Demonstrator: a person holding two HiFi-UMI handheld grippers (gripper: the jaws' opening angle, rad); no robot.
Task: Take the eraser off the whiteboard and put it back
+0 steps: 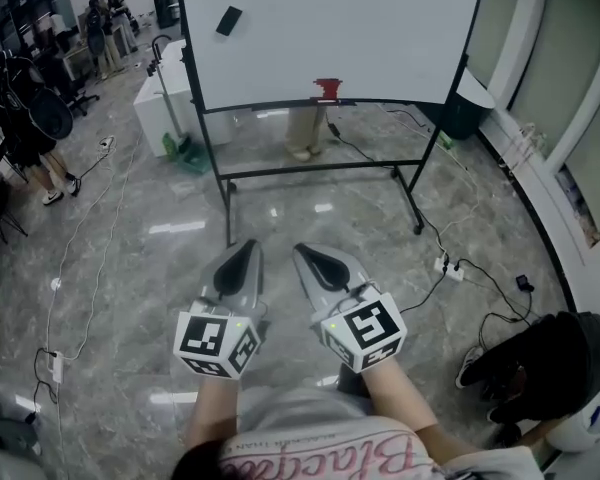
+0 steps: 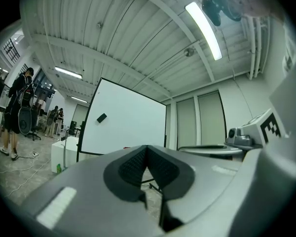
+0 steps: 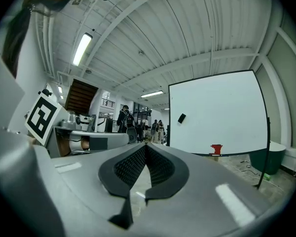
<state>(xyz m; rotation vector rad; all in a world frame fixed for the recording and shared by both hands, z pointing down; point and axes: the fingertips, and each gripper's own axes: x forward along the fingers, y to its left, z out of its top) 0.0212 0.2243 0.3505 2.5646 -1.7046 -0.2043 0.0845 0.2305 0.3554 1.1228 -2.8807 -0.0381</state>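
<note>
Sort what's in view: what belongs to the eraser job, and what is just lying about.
Job: eraser, whiteboard, left claw and right claw, both shut and empty.
Lying about: red thing at the board's bottom edge, power strip on the floor, black bag.

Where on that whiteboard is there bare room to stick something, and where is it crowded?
Nearly the whole whiteboard is bare: everything right of and below the black eraser, down to the red item on its bottom ledge. The floor before the stand is free too. Crowded: a power strip with cables and a black bag at the right.
</note>
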